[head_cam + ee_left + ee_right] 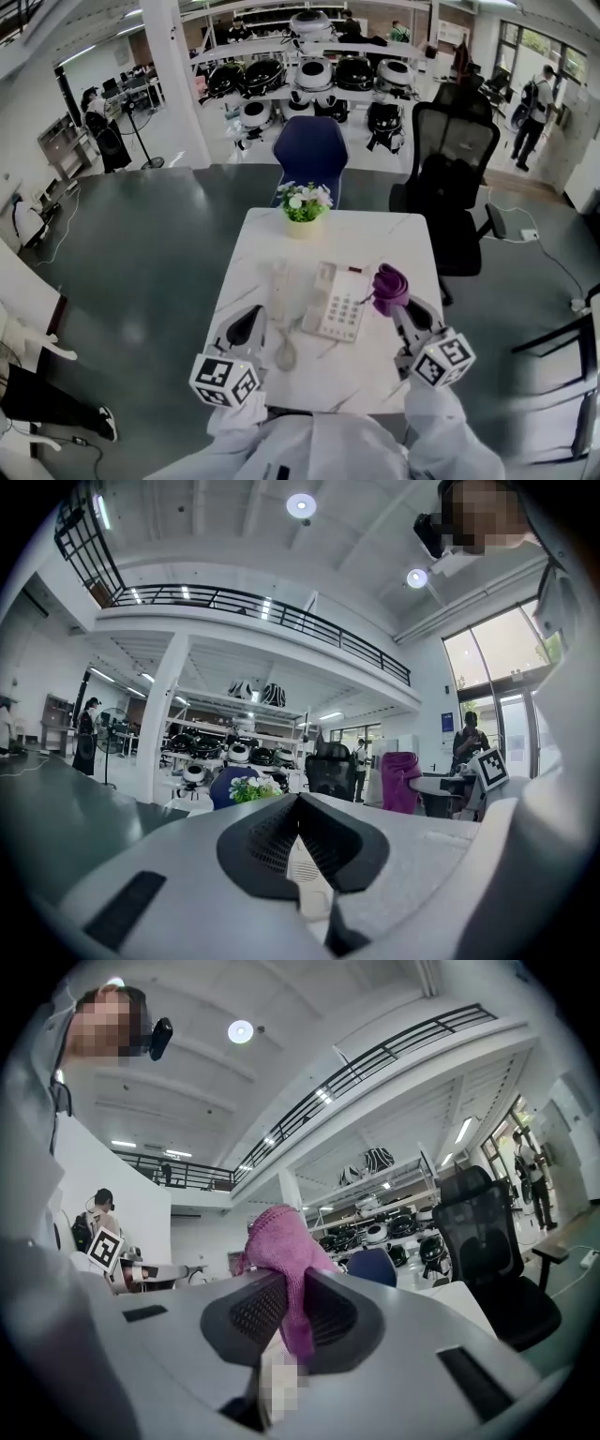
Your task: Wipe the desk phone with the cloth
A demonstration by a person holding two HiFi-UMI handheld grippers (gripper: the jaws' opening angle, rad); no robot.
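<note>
Head view: a white worktop [403, 234] carried the desk phone [339, 305] near its middle, keypad up. The handset [279, 292] lay off the base, flat on the worktop just left of it. The left gripper [251, 323] sat low at the near left, just beside the handset, its fingers pressed together with nothing in them. The right gripper [394, 305] was at the phone's right edge, fingers clamped on the purple cloth [389, 283]. The cloth bunched up above the tips over the phone's right side, and it could not be told whether it touched the phone. A flower pot [303, 211] stood at the far edge of the worktop, with a blue chair [311, 150] behind it and a black chair [457, 155] off to the far right. Left gripper view: the dark fingers met at their tips with no object held between them. The flowers and both chairs showed beyond, and the cloth showed to the right next to the other gripper's marker cube. Right gripper view: the cloth was pinched between the dark fingers, a strip running down the gap and a lump rising above the tips. The black chair stood to the right and the blue chair was behind the cloth.
</note>
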